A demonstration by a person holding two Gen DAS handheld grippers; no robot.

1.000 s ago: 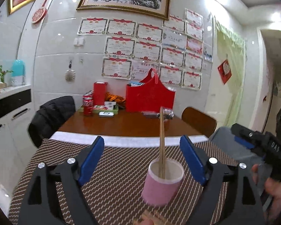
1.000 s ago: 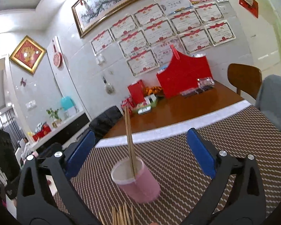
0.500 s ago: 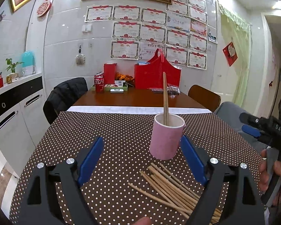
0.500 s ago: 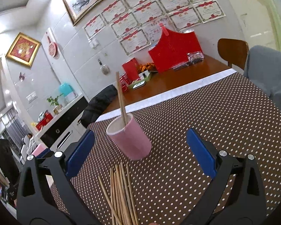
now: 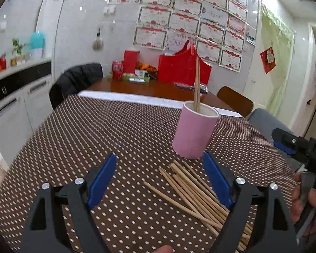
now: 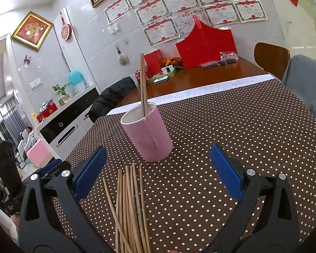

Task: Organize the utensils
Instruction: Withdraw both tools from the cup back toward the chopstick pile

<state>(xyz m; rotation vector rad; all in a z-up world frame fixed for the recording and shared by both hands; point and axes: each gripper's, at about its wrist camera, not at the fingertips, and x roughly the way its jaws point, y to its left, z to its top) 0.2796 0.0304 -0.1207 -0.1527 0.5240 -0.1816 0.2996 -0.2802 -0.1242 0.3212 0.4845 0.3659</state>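
Both my left gripper [image 5: 160,177] and right gripper [image 6: 158,168] hang wide open, empty, over loose chopsticks [image 6: 129,200] on the bench [image 6: 242,126], ready to load the pink cup [image 6: 149,135].

Open cloth, left of pile: the dotted tablecloth [image 5: 94,130] lies bare from its near edge to its white border; a gripper could pass freely there.
Open cloth, right of cup: bare dotted surface [image 6: 252,126] out to the table's edge.
Obstacle, centre: the pink cup [image 5: 194,130] stands upright just beyond the loose chopsticks [image 5: 191,187], with upright chopsticks [image 6: 143,84] rising well above its rim.
Low obstacle: the loose pile fans across the near cloth.
Far end: red bag [image 6: 206,44] and boxes crowd the bare wood by the wall.
Flanks: jacket-draped chair [image 5: 75,80] on the left, wooden chair [image 6: 271,59] on the right.
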